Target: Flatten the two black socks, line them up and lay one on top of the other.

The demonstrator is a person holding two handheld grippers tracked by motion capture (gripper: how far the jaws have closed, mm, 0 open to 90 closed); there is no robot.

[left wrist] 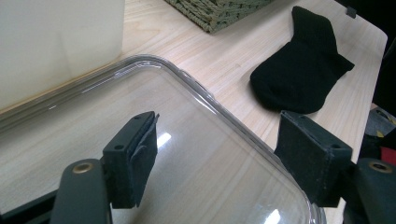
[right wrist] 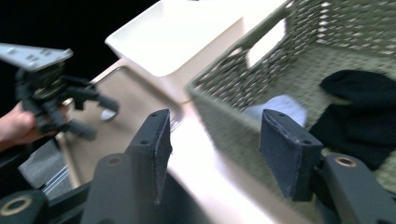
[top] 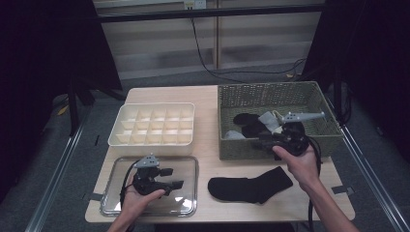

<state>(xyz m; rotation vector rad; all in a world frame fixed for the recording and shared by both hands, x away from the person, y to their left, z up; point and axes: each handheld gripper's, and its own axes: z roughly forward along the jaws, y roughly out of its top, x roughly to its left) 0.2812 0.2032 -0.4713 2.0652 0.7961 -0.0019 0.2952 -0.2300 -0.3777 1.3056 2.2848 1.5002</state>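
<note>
My right gripper (top: 279, 126) hung open and empty over the basket (top: 227, 96)'s near edge. The socks (top: 249, 124) lay just beyond it, far-left. My left gripper (top: 175, 178) stood open over the clear lid (top: 189, 162).

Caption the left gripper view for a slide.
Open left tongs hover over a clear lid, a black sock lying on the wooden table beyond.

left gripper (top: 170, 177) low in the left hand (top: 138, 197), jaws apart and empty, pointing right, while the right hand (top: 300, 164) lifts the right gripper (right wrist: 215, 147), jaws apart and empty too.
</note>
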